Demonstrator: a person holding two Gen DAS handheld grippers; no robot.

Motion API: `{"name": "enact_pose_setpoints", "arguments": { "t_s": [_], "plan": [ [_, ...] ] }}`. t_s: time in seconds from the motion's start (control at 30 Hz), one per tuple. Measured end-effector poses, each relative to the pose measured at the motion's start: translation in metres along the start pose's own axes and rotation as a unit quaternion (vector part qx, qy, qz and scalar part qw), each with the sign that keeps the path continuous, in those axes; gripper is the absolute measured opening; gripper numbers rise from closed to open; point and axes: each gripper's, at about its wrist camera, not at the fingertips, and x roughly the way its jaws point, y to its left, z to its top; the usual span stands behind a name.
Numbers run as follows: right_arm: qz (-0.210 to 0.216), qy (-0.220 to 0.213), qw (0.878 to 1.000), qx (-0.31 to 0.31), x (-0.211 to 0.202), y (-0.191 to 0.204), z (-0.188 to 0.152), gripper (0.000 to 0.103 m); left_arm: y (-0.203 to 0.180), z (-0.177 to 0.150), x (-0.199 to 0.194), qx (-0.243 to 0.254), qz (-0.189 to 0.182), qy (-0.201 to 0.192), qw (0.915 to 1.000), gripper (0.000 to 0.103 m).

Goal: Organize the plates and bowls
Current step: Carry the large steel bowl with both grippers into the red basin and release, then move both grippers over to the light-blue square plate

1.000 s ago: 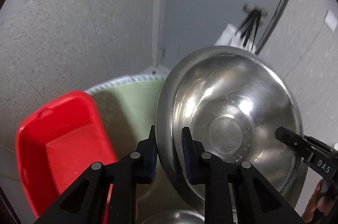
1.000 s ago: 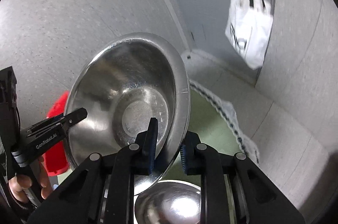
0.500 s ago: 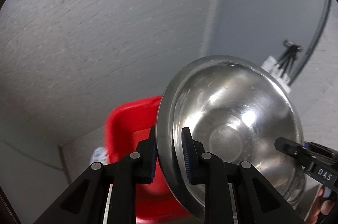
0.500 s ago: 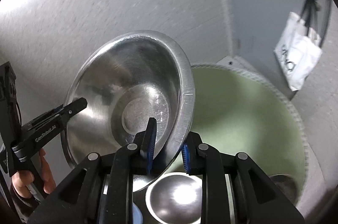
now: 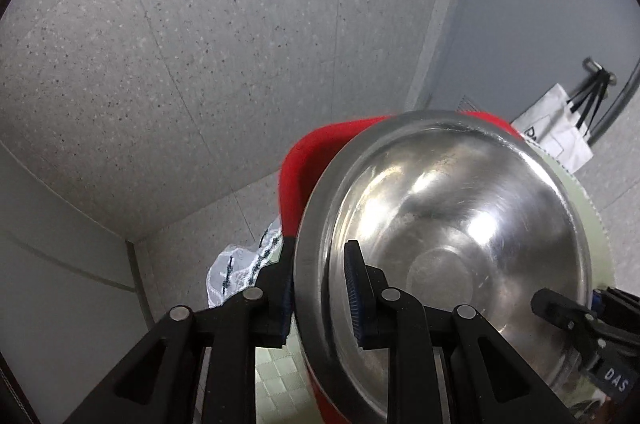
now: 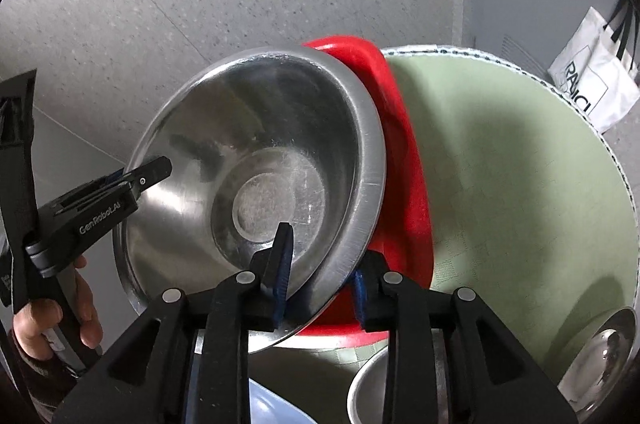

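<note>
A large steel bowl point(image 5: 452, 232) point(image 6: 256, 164) is held in the air by both grippers, tilted, over a red plastic bin point(image 5: 304, 160) point(image 6: 404, 160). My left gripper point(image 5: 318, 294) is shut on the bowl's left rim. My right gripper point(image 6: 320, 278) is shut on the opposite rim; it also shows at the lower right of the left wrist view point(image 5: 560, 308). The left gripper shows at the left of the right wrist view point(image 6: 148, 172). The bowl hides most of the bin.
A round table with a green cloth point(image 6: 520, 184) holds the bin. A small steel bowl point(image 6: 372, 388), another steel bowl point(image 6: 604, 356) and a pale blue dish point(image 6: 272, 408) lie near the front. A white bag point(image 6: 592, 84) hangs on the wall.
Both grippers carried the big bowl to the left, from over the green cloth to over the red bin. The grip on both rims has stayed the same.
</note>
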Motion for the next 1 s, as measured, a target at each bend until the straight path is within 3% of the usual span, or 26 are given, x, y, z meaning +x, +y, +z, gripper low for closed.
{"name": "enact_pose_setpoints", "arguments": {
  "t_s": [0.1, 0.27, 0.37, 0.53, 0.67, 0.83, 1.0],
  "plan": [
    [-0.004, 0.008, 1.0, 0.003, 0.008, 0.0, -0.006, 0.036, -0.012, 0.008, 0.011, 0.01, 0.003, -0.004, 0.9999, 0.027],
    [0.0, 0.004, 1.0, 0.009, 0.009, 0.003, -0.004, 0.042, -0.029, -0.006, 0.002, 0.016, 0.004, -0.011, 0.9998, 0.043],
    [0.01, 0.004, 1.0, 0.007, 0.001, 0.003, -0.006, 0.057, -0.028, -0.01, 0.004, 0.011, 0.005, -0.011, 0.9999, 0.048],
    [0.021, -0.003, 1.0, 0.013, -0.02, 0.0, -0.012, 0.065, -0.042, -0.032, -0.054, 0.004, 0.034, -0.036, 0.9987, 0.058],
    [0.026, -0.041, 0.999, 0.007, -0.065, -0.007, -0.022, 0.068, -0.059, -0.054, -0.101, 0.003, 0.042, -0.077, 0.9961, 0.068],
    [-0.014, -0.105, 0.994, -0.001, -0.132, -0.035, -0.054, 0.074, -0.102, -0.098, -0.15, 0.041, -0.004, -0.119, 0.992, 0.082],
    [-0.057, -0.142, 0.988, 0.005, -0.187, -0.072, -0.106, 0.077, -0.156, -0.158, -0.174, 0.085, -0.063, -0.11, 0.9883, 0.085]
  ]
}}
